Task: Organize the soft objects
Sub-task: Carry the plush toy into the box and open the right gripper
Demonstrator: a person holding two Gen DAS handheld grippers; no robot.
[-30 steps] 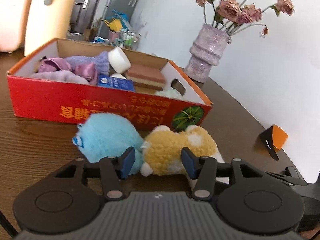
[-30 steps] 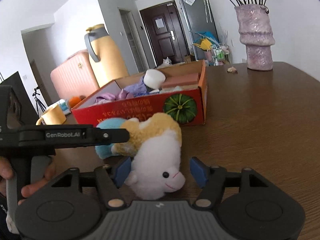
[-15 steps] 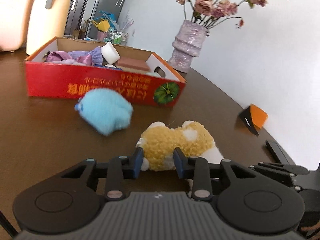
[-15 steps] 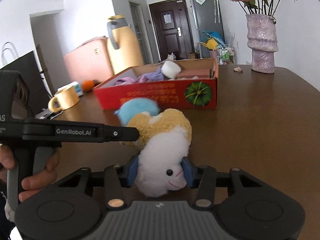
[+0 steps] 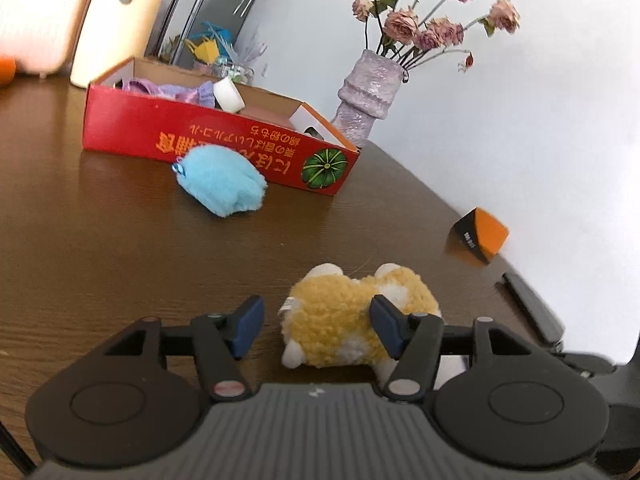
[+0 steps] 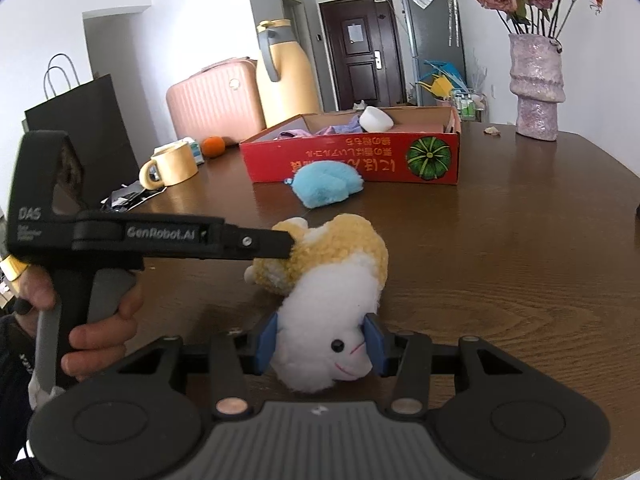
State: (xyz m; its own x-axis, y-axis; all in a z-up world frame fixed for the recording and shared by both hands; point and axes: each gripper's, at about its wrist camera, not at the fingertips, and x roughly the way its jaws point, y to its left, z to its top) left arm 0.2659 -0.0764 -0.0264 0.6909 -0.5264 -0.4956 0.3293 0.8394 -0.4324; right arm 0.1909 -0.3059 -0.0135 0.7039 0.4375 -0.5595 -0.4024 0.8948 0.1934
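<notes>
Yellow-and-white plush toy had been drawn away from the red cardboard box; blue plush stayed beside it.
Right gripper clenched the toy's white head; left gripper jaws just opened, released, only one pad touching, toy on the wooden table.

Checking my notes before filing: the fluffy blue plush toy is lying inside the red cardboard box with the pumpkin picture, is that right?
Not quite. The fluffy blue plush toy lies on the brown wooden table just in front of the red cardboard box with the pumpkin picture, not inside it. The right wrist view shows this plainly.
</notes>
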